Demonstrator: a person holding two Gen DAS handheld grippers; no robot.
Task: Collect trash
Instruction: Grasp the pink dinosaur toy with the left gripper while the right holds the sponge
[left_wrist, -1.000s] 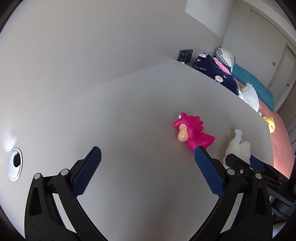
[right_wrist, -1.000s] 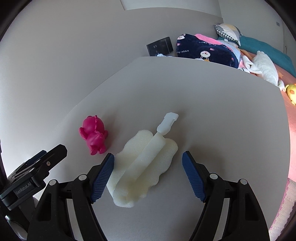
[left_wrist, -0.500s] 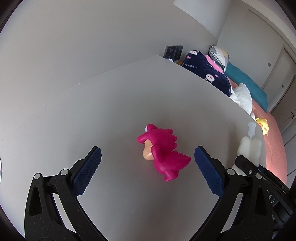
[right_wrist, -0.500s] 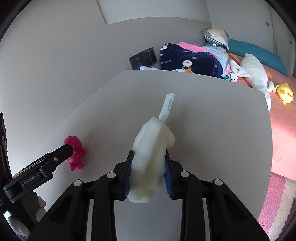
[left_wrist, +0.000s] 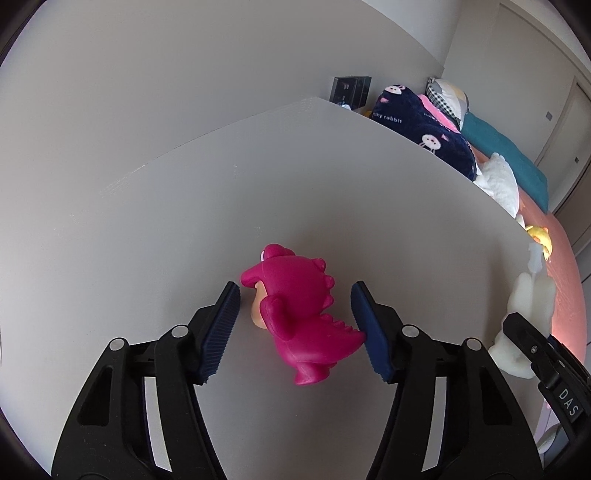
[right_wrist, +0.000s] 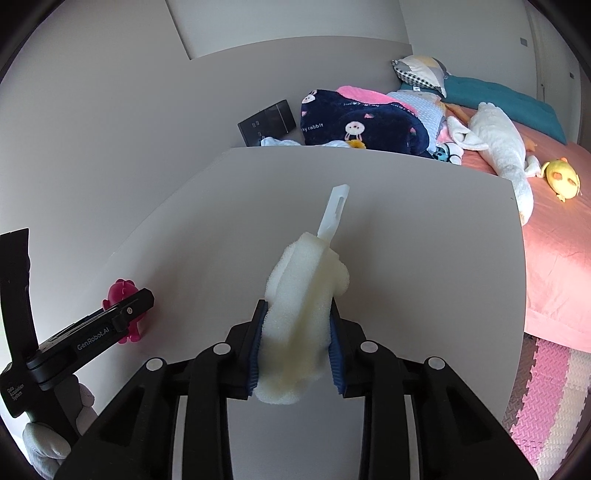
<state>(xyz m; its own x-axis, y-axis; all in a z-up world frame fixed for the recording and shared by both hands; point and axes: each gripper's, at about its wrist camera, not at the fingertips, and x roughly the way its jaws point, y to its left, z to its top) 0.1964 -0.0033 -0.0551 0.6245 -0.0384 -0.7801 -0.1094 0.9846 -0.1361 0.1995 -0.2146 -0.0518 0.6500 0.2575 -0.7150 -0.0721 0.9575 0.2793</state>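
A pink dinosaur toy (left_wrist: 299, 314) stands on the pale grey table (left_wrist: 166, 240), between the fingers of my left gripper (left_wrist: 294, 288). Its jaws are closing on the toy: the left pad meets the snout and the right pad presses the tail. My right gripper (right_wrist: 295, 314) is shut on a cream sponge (right_wrist: 303, 280) with a white plastic handle (right_wrist: 334, 212), held above the table. The sponge (left_wrist: 532, 299) also shows at the right edge of the left wrist view. In the right wrist view the toy (right_wrist: 123, 291) is at the far left, partly behind the left gripper's body.
Beyond the table's right edge lies a bed with a pink sheet (right_wrist: 546, 266), a dark blue blanket (right_wrist: 362, 122), a white plush (right_wrist: 502, 144) and a yellow plush (right_wrist: 561, 179). A black panel (right_wrist: 267, 122) leans on the wall. Pink foam mats (right_wrist: 546, 391) cover the floor.
My left gripper moved up to the dinosaur toy and narrowed from wide open to touching it. My right gripper closed on the sponge and raised it off the table.
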